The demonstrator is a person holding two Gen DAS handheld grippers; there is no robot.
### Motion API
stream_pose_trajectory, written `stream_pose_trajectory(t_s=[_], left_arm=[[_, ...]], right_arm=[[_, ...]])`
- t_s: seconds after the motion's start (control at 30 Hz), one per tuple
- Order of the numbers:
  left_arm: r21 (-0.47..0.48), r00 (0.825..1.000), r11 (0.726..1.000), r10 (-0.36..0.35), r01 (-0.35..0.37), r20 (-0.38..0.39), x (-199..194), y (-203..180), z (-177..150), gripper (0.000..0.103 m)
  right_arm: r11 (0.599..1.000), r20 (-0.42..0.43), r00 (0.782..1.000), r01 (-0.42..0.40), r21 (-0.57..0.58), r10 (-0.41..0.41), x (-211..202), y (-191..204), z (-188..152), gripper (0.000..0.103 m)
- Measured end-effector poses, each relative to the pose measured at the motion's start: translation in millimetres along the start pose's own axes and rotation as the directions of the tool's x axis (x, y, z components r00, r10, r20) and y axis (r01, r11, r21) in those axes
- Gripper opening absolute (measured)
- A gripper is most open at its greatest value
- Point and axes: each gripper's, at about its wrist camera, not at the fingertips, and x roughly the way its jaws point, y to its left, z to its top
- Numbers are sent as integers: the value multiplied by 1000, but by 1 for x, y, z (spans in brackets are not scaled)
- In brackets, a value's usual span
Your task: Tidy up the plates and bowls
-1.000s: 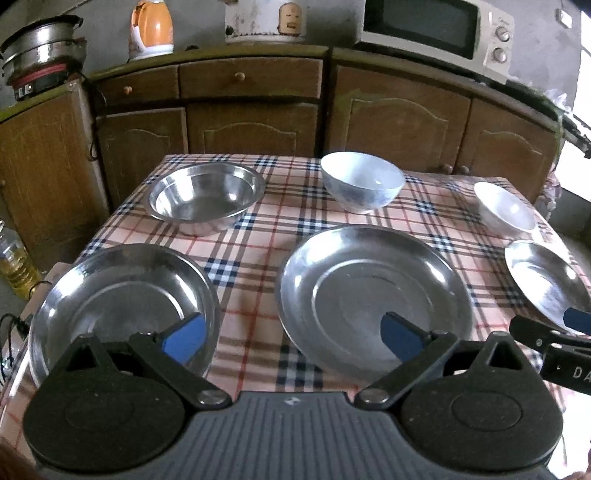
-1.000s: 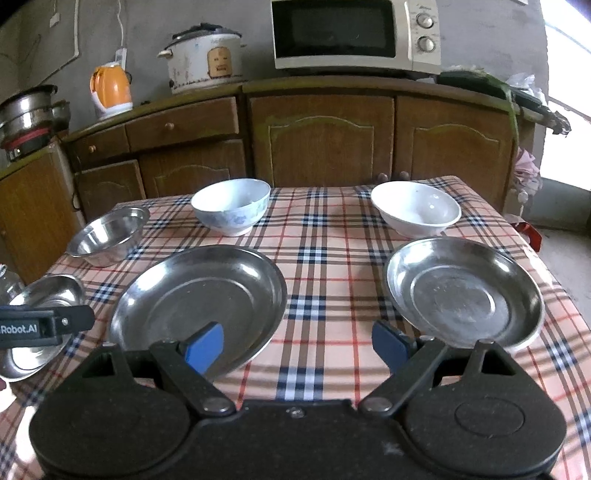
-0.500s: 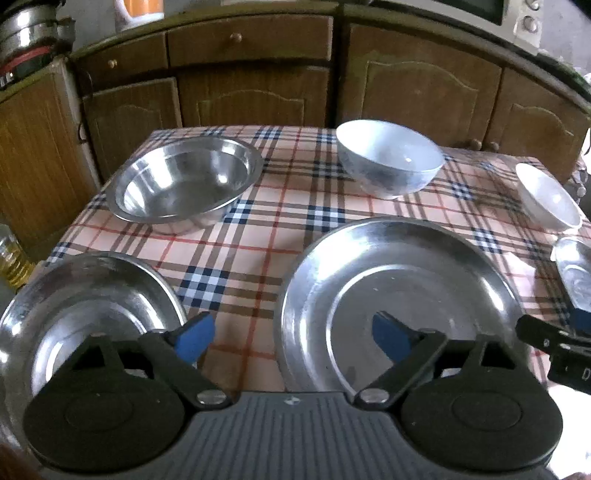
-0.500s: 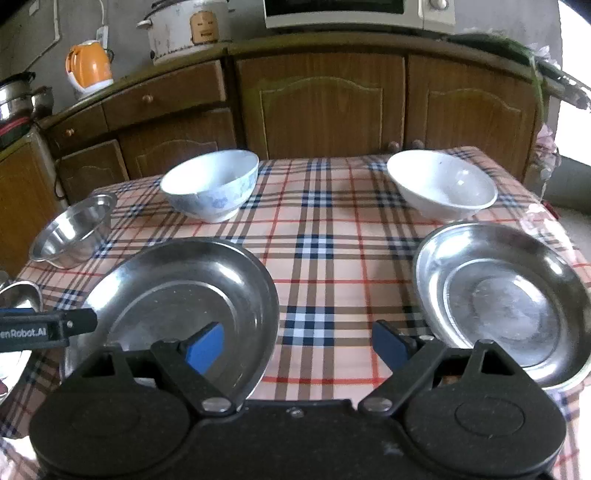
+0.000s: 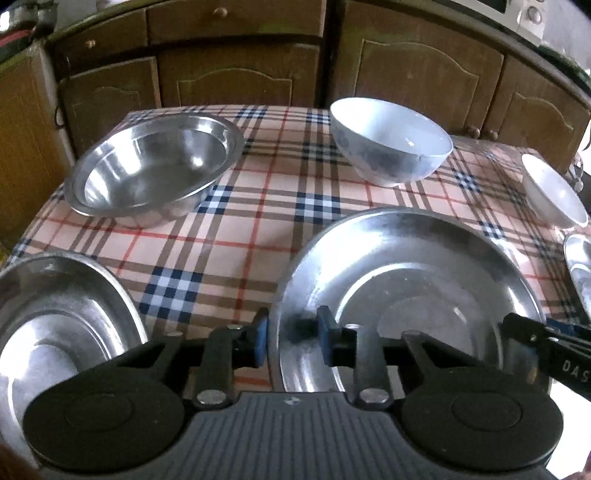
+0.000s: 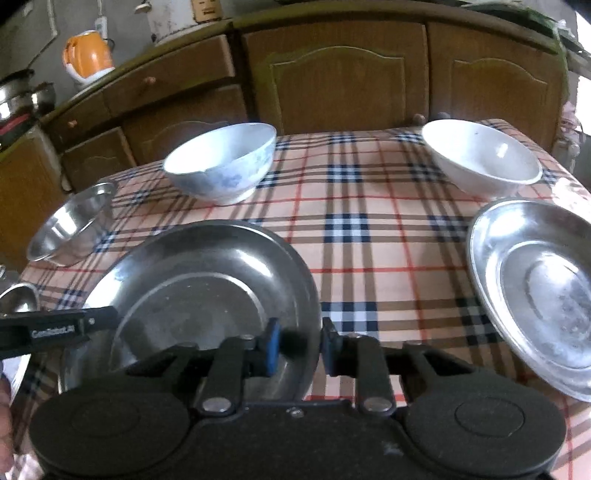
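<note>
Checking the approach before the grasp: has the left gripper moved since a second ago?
Yes. The left gripper came forward and down toward the checked table, closing astride the middle steel plate rim.

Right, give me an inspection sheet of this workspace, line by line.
Surface: checked tablecloth, flat.
Job's things: middle steel plate, left steel plate, right steel plate, steel bowl, patterned bowl and white bowl, all apart and unstacked.
Clutter: nothing seen.
Grippers: left gripper is closing over the middle plate's left rim. The right gripper is closing over its right rim.
Cables: white cord on the wall above the kettle.
Surroundings: wooden cabinets behind the table.
</note>
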Motion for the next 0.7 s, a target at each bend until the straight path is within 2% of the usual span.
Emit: stream_pose_trajectory(t_s=[0.17, 0.7], left_arm=[[-7, 1000, 1000, -12, 12, 14, -8, 4, -1, 21], [18, 993, 1000, -27, 25, 119, -58, -6, 2, 21]], right_arm=[[1000, 6, 1000, 9, 8, -9, -6, -1, -2, 28], [1000, 113, 993, 28, -10, -26, -67, 5, 3, 28]])
